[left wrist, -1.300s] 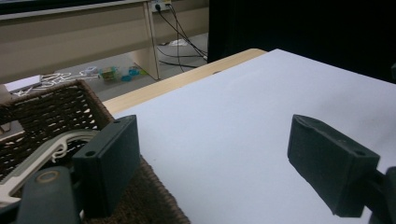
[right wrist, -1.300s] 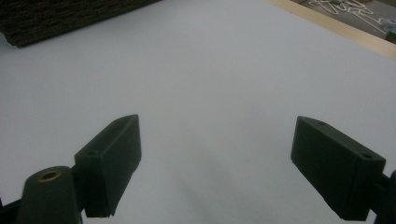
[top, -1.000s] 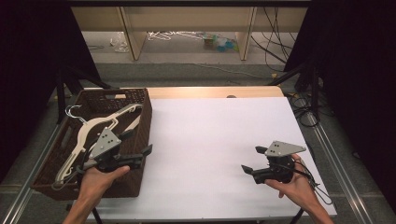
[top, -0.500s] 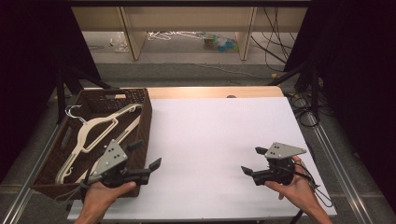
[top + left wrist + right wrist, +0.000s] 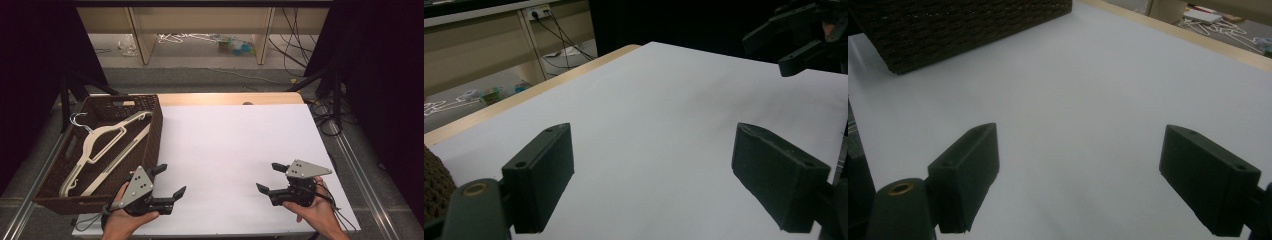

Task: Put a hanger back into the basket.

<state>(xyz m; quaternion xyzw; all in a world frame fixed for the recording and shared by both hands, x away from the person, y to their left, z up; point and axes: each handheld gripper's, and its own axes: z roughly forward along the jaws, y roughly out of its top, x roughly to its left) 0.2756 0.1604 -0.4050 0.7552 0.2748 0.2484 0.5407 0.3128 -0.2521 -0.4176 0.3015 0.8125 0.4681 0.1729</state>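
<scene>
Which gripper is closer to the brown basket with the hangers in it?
Left. The left gripper hangs just off the wicker basket's near right corner, jaws open. The right gripper is far across the white table, also open.

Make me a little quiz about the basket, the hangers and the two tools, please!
1. True or false: the left tool is holding a hanger.
2. Where do the pale hangers lie? A) on the white table top B) in the brown wicker basket C) on the floor
3. Fill in: both the left tool and the right tool have their jaws ____.

Key:
1. False. Its jaws are apart with nothing between them, above the white table top.
2. B.
3. Open.
</scene>
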